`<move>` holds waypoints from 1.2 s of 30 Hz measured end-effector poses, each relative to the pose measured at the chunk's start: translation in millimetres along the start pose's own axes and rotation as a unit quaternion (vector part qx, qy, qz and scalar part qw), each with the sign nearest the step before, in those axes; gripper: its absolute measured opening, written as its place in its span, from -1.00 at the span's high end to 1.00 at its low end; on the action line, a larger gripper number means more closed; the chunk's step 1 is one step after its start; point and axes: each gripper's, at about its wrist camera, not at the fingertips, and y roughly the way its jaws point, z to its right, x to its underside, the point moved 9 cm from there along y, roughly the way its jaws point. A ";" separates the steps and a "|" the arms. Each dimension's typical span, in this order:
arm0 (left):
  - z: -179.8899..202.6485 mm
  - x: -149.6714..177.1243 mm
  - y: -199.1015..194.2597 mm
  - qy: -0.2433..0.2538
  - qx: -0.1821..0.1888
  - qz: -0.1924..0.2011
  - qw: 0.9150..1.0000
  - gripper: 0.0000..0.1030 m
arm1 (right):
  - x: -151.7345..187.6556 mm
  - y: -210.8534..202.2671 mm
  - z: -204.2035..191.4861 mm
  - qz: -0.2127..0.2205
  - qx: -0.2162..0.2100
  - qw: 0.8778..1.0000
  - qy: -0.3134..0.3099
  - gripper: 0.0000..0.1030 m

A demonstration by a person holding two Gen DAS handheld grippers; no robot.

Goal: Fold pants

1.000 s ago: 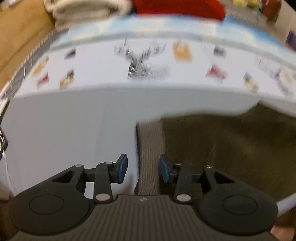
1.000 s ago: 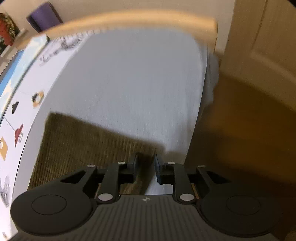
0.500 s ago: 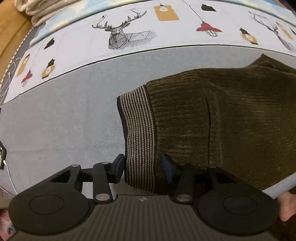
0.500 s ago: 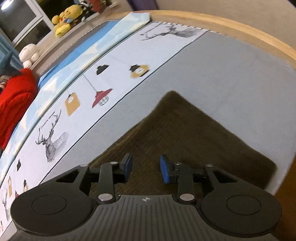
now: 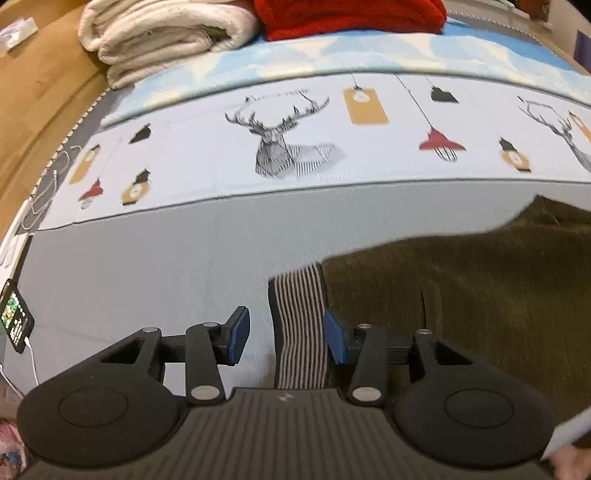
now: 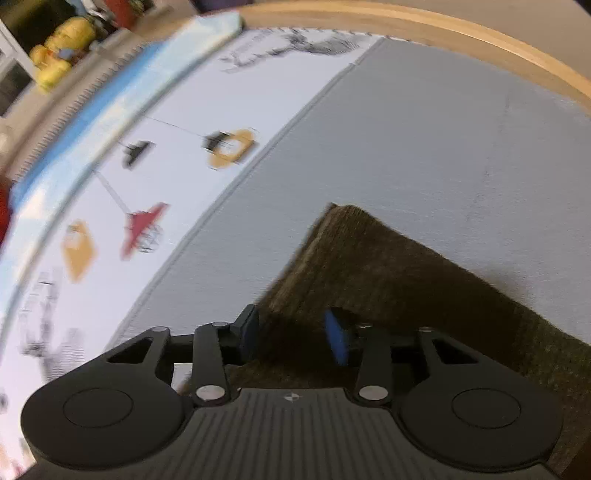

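Olive-brown corduroy pants (image 5: 480,295) lie flat on the grey part of a bed sheet (image 5: 147,273). Their striped ribbed waistband (image 5: 299,325) runs between the fingers of my left gripper (image 5: 286,338), which is open; the waistband sits nearer its right pad. In the right wrist view the pants (image 6: 399,273) show a folded corner pointing away. My right gripper (image 6: 293,338) is open above the pants' near edge, not closed on the cloth.
Folded white blankets (image 5: 162,33) and a red garment (image 5: 351,14) lie at the far side of the bed. A phone on a cable (image 5: 14,314) lies at the left edge. A wooden bed frame (image 6: 443,29) borders the sheet; yellow plush toys (image 6: 62,48) sit beyond.
Both grippers have drawn back a little and opened wider. The left view has tilted up, showing more of the far bed. The pants lie in the same place.
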 end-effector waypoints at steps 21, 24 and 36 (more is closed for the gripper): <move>47.2 13.2 52.0 0.050 0.030 -0.103 0.993 0.18 | 111.9 -104.2 -236.7 0.007 -0.312 0.918 -0.243 0.70; 53.5 15.5 49.4 0.075 0.021 -0.095 0.992 0.18 | 194.6 -122.8 -303.5 -0.063 -0.390 0.848 -0.354 0.57; 45.5 14.6 47.6 0.068 0.043 -0.093 0.992 0.18 | 364.6 -97.5 -389.5 -0.228 -0.392 0.772 -0.446 0.22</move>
